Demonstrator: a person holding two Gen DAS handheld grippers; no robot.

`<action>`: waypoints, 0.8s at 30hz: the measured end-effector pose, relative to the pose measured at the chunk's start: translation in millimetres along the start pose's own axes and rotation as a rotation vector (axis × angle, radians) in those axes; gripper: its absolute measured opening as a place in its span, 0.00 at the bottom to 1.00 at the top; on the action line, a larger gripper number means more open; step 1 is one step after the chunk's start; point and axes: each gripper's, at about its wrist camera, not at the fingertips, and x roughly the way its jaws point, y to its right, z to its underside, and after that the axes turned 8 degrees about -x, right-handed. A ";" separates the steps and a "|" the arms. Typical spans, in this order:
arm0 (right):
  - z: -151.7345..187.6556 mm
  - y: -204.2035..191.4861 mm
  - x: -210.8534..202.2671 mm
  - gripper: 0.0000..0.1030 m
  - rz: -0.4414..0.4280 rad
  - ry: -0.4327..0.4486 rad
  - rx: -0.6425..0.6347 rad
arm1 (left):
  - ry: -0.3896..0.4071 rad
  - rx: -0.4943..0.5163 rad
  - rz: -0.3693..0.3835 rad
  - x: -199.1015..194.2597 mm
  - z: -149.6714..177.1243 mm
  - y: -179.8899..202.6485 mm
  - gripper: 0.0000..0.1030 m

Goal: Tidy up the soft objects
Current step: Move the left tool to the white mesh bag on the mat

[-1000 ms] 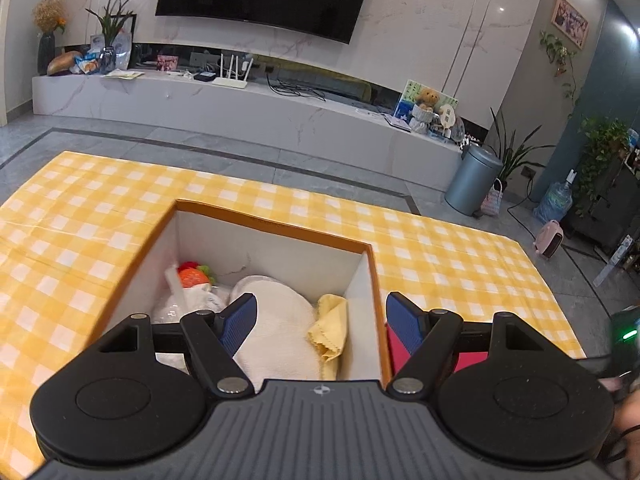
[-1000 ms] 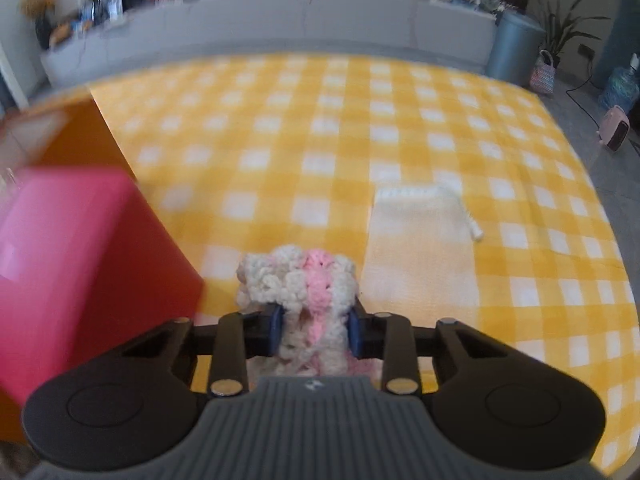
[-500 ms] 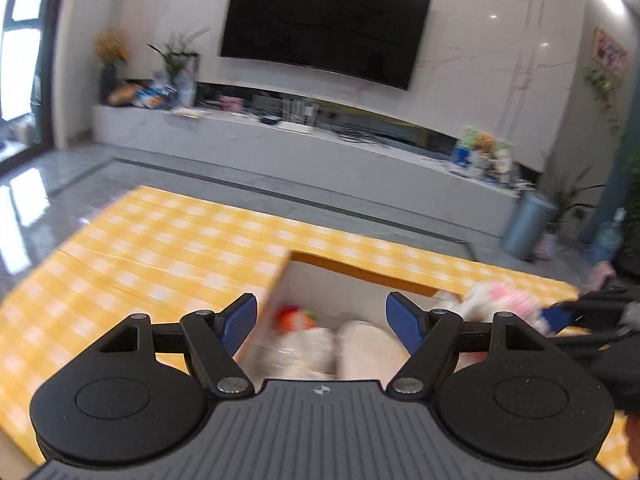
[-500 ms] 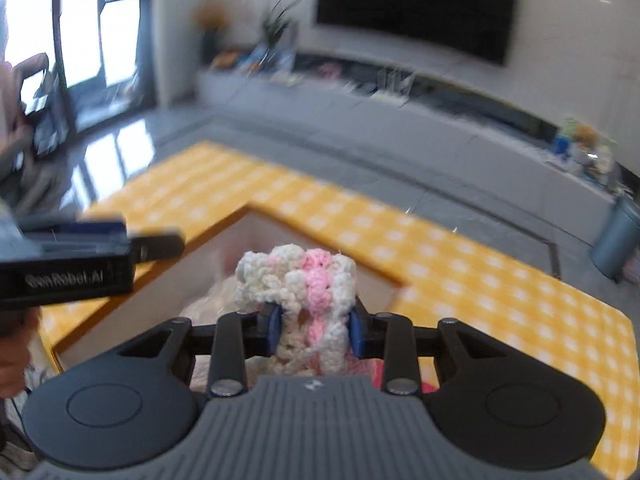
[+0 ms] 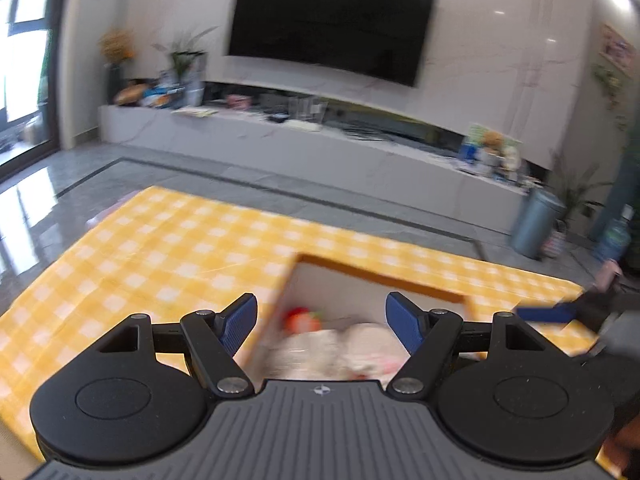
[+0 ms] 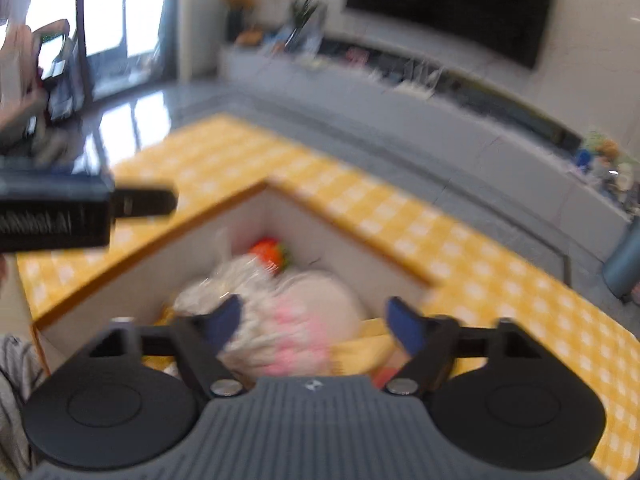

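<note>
Right gripper hangs over the open box, fingers spread wide, gripping nothing. The pink-and-white knitted piece sits blurred between them, down in the box among the other soft items, near a red-orange toy. Left gripper is spread open too, empty, over the box's near left side on the yellow checked tablecloth.

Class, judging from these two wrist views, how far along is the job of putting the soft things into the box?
Done: the box holds a white bundle, a red-orange toy and a yellow cloth. In hand: nothing; the right claw is open over the box, and the pink-and-white knit lies blurred below it. The left claw is open and empty. Left: no soft things show on the tablecloth.
</note>
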 end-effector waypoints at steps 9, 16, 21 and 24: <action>99.4 147.8 -74.9 0.97 0.336 -0.092 0.199 | -0.200 0.147 0.261 23.8 36.0 167.1 0.84; 198.1 207.8 11.7 0.97 0.351 -0.243 0.544 | -0.247 0.250 0.257 57.7 69.3 236.8 0.84; 211.8 207.7 48.2 0.97 0.389 -0.327 0.556 | -0.321 0.281 0.210 96.8 88.2 261.0 0.84; 221.5 208.7 50.3 0.97 0.384 -0.375 0.576 | -0.369 0.282 0.223 116.8 96.4 266.7 0.84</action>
